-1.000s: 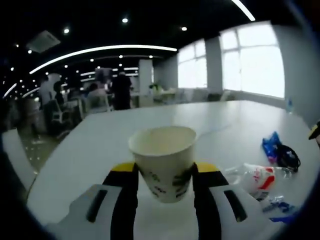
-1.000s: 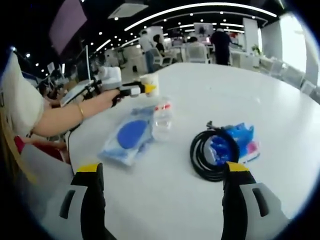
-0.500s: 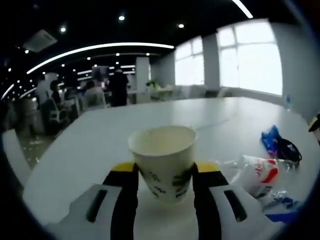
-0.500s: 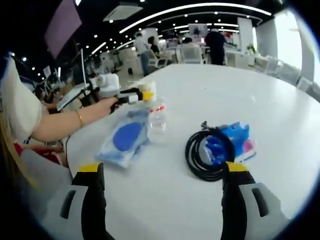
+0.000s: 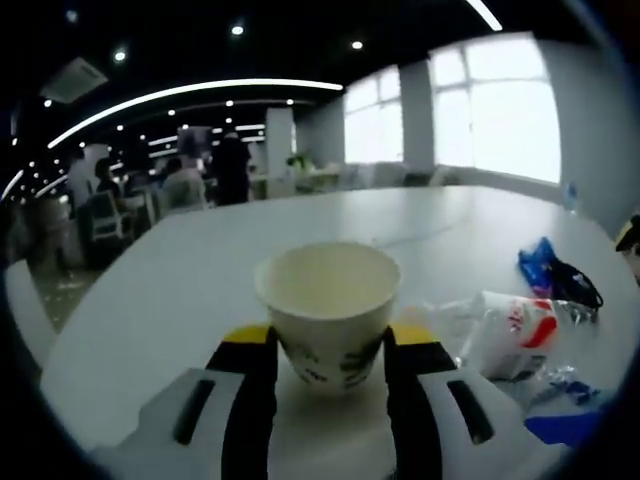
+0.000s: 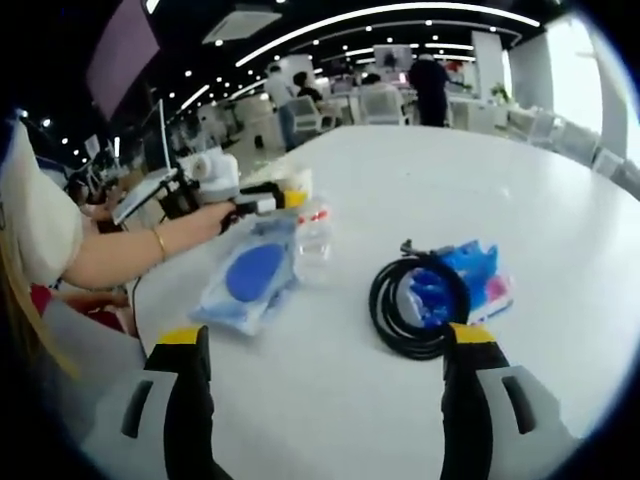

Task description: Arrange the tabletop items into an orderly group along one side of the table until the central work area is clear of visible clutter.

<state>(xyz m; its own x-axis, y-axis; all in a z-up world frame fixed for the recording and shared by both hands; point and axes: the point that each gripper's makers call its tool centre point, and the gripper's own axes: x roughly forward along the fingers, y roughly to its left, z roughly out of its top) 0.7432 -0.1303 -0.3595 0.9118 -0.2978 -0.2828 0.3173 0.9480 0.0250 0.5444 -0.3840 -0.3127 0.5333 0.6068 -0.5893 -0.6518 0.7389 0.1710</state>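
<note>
The left hand-held gripper [image 5: 328, 350] is closed on a paper cup [image 5: 328, 308], held upright just above the white tabletop [image 5: 200, 270]. Beside it, a clear plastic bottle [image 5: 515, 335] is seen lying on its side. The right hand-held gripper [image 6: 325, 360] is held wide and empty over the tabletop, near a coiled black cable [image 6: 405, 310] resting on blue packets [image 6: 470, 275]; a blue-filled plastic bag [image 6: 250, 280] lies well apart from them.

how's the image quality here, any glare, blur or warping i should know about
Left gripper view: bright windows blow out at upper right, the room behind is dim, and the paper cup and bottle look soft. Right gripper view: sharper on the coiled black cable; fisheye bends the ceiling light strips and the white table edge into arcs.
</note>
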